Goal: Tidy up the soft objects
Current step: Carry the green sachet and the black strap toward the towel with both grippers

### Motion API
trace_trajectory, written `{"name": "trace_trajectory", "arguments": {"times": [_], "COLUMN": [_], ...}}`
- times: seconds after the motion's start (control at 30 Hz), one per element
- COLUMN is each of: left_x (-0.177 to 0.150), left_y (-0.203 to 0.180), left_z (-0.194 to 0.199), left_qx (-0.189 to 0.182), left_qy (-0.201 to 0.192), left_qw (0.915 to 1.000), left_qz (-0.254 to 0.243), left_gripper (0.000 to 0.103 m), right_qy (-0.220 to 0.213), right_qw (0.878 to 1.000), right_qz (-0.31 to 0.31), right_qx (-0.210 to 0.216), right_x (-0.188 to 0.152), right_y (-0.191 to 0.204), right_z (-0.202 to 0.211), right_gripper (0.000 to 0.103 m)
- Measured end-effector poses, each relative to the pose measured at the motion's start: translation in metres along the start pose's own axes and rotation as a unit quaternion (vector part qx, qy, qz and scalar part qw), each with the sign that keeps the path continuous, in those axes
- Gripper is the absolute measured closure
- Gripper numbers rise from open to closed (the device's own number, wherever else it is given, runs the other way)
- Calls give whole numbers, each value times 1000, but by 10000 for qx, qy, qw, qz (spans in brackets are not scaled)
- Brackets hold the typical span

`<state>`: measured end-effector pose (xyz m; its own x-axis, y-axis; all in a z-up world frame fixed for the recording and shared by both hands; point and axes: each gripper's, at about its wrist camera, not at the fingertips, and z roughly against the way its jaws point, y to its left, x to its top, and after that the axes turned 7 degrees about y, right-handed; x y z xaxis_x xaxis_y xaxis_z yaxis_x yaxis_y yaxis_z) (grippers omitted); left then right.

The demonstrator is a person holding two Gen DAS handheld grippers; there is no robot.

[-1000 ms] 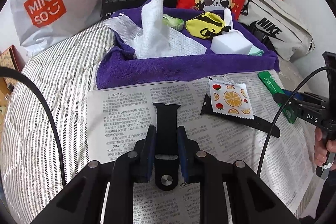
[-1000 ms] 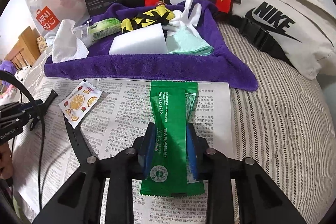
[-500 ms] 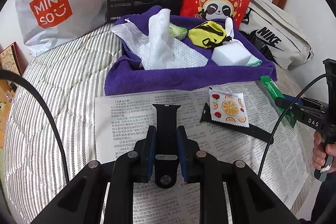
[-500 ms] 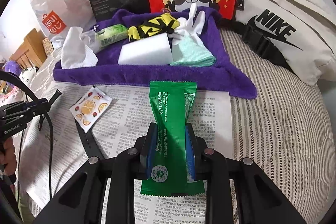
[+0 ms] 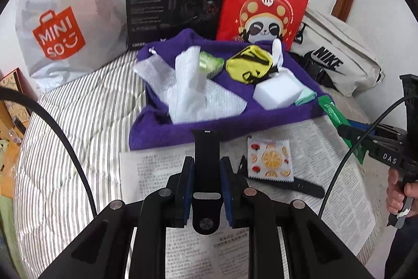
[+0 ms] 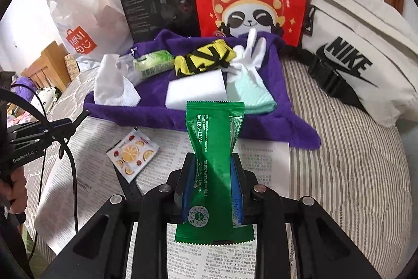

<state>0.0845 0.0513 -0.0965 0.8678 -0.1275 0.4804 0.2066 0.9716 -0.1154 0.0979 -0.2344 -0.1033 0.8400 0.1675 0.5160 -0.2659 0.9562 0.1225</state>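
Striped quilted bed (image 6: 352, 174) with spread newspaper (image 5: 326, 148), bags against a white wall.
Left gripper (image 5: 206, 171) jaws pinch a black rubber watch strap (image 5: 206, 148); right gripper (image 6: 213, 174) jaws pinch a green foil sachet (image 6: 213, 137). Ahead, a purple towel (image 6: 261, 127) carries a white sponge block (image 6: 196, 90); a fruit-print sachet (image 5: 269, 158) lies on the newspaper.

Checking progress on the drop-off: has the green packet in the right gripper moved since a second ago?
Yes. The green packet, clamped in the right gripper, has moved forward: its top edge now overlaps the purple towel, where earlier it lay short of it, over the newspaper.
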Motion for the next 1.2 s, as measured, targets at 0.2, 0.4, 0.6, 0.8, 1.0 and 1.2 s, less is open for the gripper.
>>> {"name": "trace_trajectory", "arguments": {"times": [0.2,0.4,0.6,0.8,1.0,1.2], "left_x": [16,32,50,71,87,101], "left_y": [-4,-9,-12,-15,-14,-10], "left_z": [4,8,6,-4,-16,-31], "left_qx": [-73,-73,-108,-123,-187,-233], "left_qy": [-75,-138,-158,-120,-67,-11], "left_qw": [9999,9998,9996,9995,9995,9995], "left_qz": [-25,-132,-185,-267,-260,-215], "left_gripper": [84,84,84,84,84,84], "right_qy": [-74,-149,-188,-175,-45,159], "right_qw": [10000,9999,9998,9997,9997,9993], "right_qz": [39,-11,-41,-156,-213,-221], "right_qx": [54,83,10,-70,-122,-262], "right_x": [15,31,53,75,92,106], "right_y": [0,-2,-8,-19,-26,-30], "right_z": [4,3,-6,-18,-41,-67], "right_gripper": [77,77,77,77,77,77]}}
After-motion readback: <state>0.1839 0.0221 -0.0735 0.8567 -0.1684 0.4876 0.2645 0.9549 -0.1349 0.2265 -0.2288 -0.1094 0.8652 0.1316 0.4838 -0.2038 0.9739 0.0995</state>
